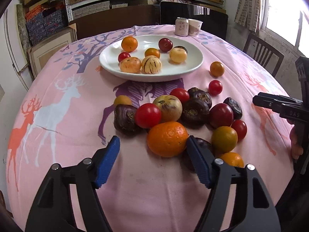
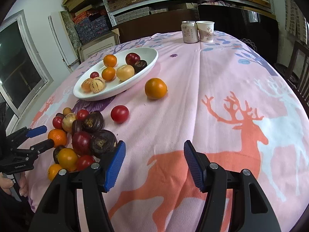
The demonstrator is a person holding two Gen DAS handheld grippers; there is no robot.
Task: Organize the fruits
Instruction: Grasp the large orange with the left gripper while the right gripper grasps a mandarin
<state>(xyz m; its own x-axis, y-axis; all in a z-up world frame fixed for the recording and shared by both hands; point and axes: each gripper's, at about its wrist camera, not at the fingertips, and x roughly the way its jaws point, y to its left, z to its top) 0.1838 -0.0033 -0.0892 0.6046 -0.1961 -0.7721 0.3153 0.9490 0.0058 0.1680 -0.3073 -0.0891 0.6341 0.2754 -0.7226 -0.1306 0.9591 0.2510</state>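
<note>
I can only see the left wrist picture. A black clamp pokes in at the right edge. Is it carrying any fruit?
Observer: No. The right gripper is open, and there is only pink tablecloth between its blue pads.
Visitor: So what is it pointing at?
Observer: It points at an orange deer print on the cloth, with no fruit in front of it.
Visitor: And who holds the clamp I'm looking through?
Observer: A person's hand grips the handle of the left gripper. You can see it at the lower left edge of the right wrist view.
</note>
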